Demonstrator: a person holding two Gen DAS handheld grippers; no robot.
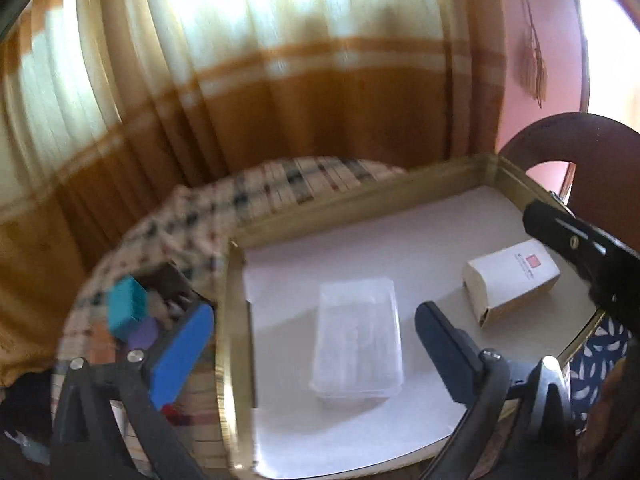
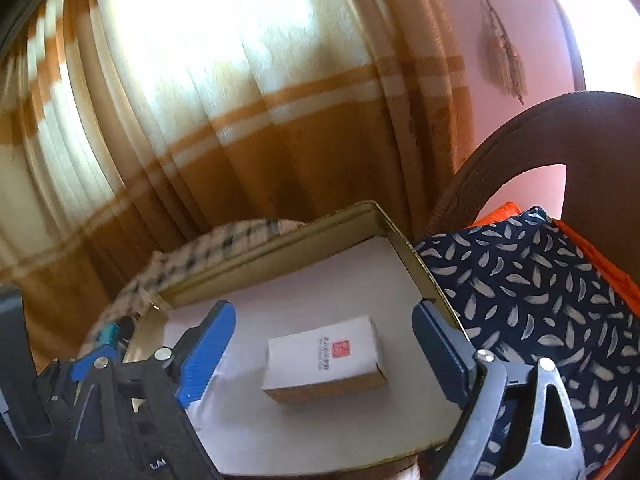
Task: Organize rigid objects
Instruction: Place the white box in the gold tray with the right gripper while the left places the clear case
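A gold-rimmed tray point(image 1: 236, 320) with a white floor holds a clear plastic box point(image 1: 358, 338) and a white carton with a red square mark point(image 1: 512, 280). My left gripper point(image 1: 316, 344) is open and empty, hovering above the clear box. My right gripper point(image 2: 324, 356) is open and empty above the white carton point(image 2: 324, 360), which lies between its fingers in that view. The right gripper's black finger shows at the right in the left wrist view point(image 1: 576, 240). Left of the tray, a teal block point(image 1: 126, 308) and a purple block point(image 1: 144, 334) lie among small items.
The tray point(image 2: 400, 248) rests on a checked cloth point(image 1: 248, 196). Orange and cream curtains point(image 1: 280, 100) hang behind. A brown chair back point(image 2: 540, 148) with a dark leaf-patterned cushion point(image 2: 540, 300) stands at the right.
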